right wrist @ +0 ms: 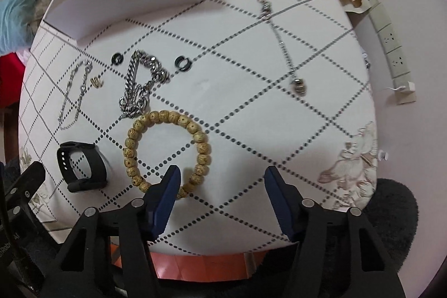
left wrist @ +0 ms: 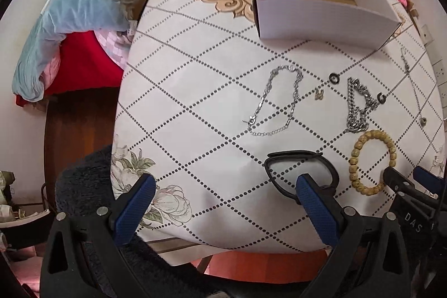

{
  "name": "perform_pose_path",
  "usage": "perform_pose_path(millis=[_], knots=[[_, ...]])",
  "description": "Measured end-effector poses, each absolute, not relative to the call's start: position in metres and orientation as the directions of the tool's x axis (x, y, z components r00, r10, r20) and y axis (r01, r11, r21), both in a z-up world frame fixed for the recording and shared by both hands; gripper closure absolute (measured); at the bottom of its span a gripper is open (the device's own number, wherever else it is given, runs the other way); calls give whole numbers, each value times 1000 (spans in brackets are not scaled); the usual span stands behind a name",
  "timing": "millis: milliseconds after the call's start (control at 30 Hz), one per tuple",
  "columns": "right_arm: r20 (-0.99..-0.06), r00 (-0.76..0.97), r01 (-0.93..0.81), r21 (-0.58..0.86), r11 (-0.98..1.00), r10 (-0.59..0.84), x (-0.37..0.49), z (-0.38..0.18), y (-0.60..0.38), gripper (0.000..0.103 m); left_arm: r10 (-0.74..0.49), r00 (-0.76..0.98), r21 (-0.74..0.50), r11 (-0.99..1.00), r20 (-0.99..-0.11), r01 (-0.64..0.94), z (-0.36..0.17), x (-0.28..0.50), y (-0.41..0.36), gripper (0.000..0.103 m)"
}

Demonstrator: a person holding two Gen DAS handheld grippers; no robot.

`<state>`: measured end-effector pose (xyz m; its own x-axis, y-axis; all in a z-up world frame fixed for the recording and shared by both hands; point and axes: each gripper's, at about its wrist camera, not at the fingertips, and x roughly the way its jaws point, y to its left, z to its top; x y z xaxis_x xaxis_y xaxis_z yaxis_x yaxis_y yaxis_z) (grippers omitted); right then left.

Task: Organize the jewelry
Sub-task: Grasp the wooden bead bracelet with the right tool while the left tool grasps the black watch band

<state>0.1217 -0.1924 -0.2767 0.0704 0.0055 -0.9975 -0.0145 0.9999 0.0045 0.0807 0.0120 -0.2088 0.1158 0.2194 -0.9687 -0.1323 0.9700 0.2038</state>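
Beaded bracelet [right wrist: 167, 151], light and rigid-beaded, suits a rim pinch at six o'clock; right gripper [right wrist: 220, 186] part-open, left gripper [left wrist: 223, 194] wide

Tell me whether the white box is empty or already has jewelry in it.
Empty, as far as shown: the box is open-topped and only bare brown cardboard shows inside. Its near floor is hidden by the front wall. The jewelry lies on the table.

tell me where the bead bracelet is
In the right wrist view the bead bracelet lies near the table's front edge, between the black band and heavy chain.
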Motion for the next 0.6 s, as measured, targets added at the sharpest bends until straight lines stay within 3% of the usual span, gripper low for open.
perform_pose_path(millis=[267,367,400,433,600], knots=[[-998,65,-44,-7,999,-4,126,-288,-181,49,211,102,196,970,-972,-143,-216,82,16,0],[-996,82,-62,-26,998,-21,133,-287,-174,69,212,104,196,970,-972,-145,-216,82,18,0],[-996,89,-69,-26,997,-20,134,-287,-174,85,209,103,193,970,-972,-146,-216,82,18,0],[-996,88,-73,-27,997,-21,133,-283,-176,94,208,103,192,970,-973,-147,-216,82,19,0],[-996,90,-29,11,1000,13,133,-277,-197,94,193,100,177,973,-976,-150,-217,78,26,0]])
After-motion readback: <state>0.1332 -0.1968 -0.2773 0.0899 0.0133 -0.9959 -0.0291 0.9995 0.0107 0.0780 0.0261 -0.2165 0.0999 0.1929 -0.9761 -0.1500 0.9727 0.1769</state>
